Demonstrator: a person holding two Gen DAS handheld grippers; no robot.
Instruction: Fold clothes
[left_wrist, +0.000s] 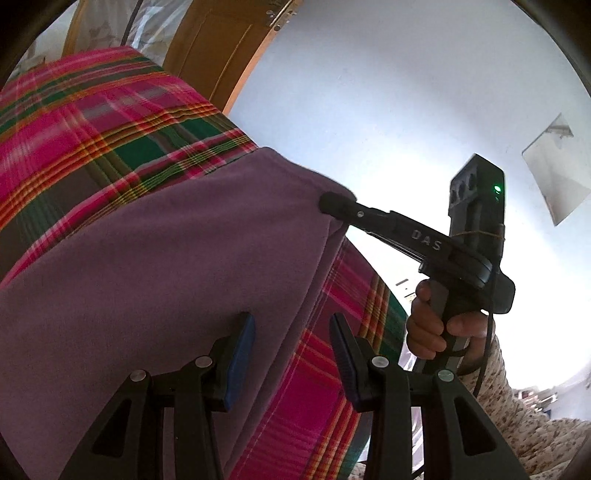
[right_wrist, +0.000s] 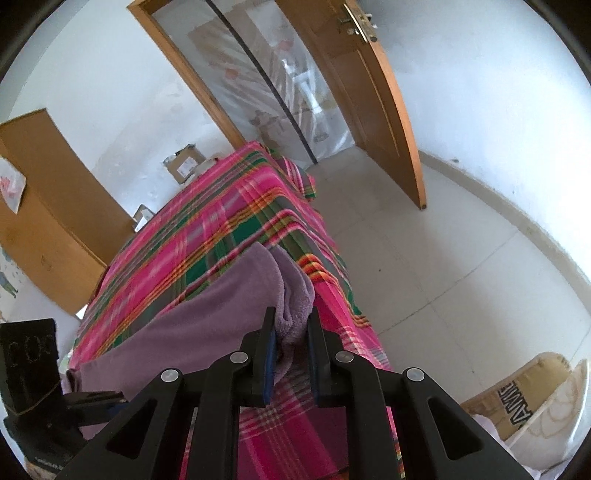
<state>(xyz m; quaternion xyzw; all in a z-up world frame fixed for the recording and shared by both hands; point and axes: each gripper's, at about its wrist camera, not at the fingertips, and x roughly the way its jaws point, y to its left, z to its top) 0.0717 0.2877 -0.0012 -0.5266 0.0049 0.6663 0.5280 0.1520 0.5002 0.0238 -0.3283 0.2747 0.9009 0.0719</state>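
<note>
A purple fleece garment (left_wrist: 177, 258) lies on a bed covered by a pink, green and orange plaid sheet (left_wrist: 92, 122). My left gripper (left_wrist: 291, 328) is open, its jaws astride the garment's near edge with nothing pinched. My right gripper (left_wrist: 332, 203) shows in the left wrist view, shut on the garment's far corner. In the right wrist view the right gripper (right_wrist: 291, 325) grips a bunched fold of the purple garment (right_wrist: 236, 295) and holds it above the plaid sheet (right_wrist: 207, 229). The left gripper's body (right_wrist: 33, 369) shows at the lower left there.
An open wooden door (right_wrist: 369, 92) and a doorway hung with plastic sheeting (right_wrist: 266, 74) stand beyond the bed. A wooden cabinet (right_wrist: 44, 206) is at left, cardboard boxes (right_wrist: 184, 162) behind the bed. A tiled floor (right_wrist: 443, 258) lies to the right, a box (right_wrist: 524, 398) at lower right.
</note>
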